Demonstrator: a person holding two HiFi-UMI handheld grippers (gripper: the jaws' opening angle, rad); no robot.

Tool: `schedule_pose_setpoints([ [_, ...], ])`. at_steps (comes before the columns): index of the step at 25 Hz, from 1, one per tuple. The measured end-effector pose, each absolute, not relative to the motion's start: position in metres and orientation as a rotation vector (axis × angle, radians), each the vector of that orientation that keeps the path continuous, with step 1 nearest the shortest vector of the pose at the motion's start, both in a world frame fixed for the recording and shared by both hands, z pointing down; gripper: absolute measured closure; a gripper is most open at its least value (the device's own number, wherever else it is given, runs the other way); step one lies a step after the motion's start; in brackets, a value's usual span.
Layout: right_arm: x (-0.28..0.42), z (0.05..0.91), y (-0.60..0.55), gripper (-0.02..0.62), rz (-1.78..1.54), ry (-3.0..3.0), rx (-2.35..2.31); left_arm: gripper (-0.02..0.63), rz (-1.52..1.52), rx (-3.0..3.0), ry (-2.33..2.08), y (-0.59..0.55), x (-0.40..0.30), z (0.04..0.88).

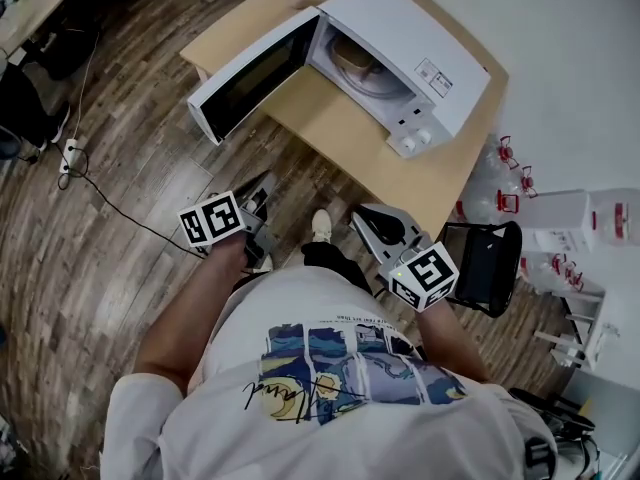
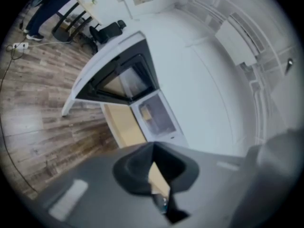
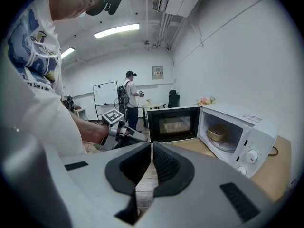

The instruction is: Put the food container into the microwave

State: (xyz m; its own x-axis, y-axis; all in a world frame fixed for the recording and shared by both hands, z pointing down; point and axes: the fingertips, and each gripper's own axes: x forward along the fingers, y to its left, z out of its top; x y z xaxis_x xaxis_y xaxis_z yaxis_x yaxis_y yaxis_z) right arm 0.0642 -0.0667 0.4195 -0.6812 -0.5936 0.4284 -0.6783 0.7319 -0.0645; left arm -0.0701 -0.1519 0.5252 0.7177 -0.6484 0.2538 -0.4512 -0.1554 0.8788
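The white microwave [image 1: 400,48] stands on a wooden table [image 1: 350,138] with its door [image 1: 250,78] swung wide open. A tan food container [image 1: 358,63] sits inside on the turntable; the right gripper view also shows this container [image 3: 217,133] in the cavity [image 3: 223,132]. My left gripper [image 1: 262,186] and right gripper [image 1: 365,213] hang near my body, well short of the table. Both are shut with nothing between the jaws. In the left gripper view the microwave [image 2: 154,115] lies ahead of the closed left gripper [image 2: 153,146]. The right gripper [image 3: 152,145] points left of the microwave.
Water jugs [image 1: 500,183], a white box [image 1: 575,218] and a black chair [image 1: 485,263] stand at the right. A power strip with its cable [image 1: 70,153] lies on the wooden floor at the left. A person [image 3: 129,99] stands far back in the room.
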Motion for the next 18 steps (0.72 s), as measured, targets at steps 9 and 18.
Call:
schedule_pose_setpoints([
  [9, 0.044, 0.415, -0.048, 0.581, 0.289, -2.556, 0.981, 0.598, -0.151, 1.974, -0.828, -0.105, -0.094, 0.493],
  [18, 0.032, 0.415, -0.039, 0.583, 0.279, -2.555, 0.989, 0.598, -0.137, 2.058, -0.807, -0.096, -0.097, 0.481],
])
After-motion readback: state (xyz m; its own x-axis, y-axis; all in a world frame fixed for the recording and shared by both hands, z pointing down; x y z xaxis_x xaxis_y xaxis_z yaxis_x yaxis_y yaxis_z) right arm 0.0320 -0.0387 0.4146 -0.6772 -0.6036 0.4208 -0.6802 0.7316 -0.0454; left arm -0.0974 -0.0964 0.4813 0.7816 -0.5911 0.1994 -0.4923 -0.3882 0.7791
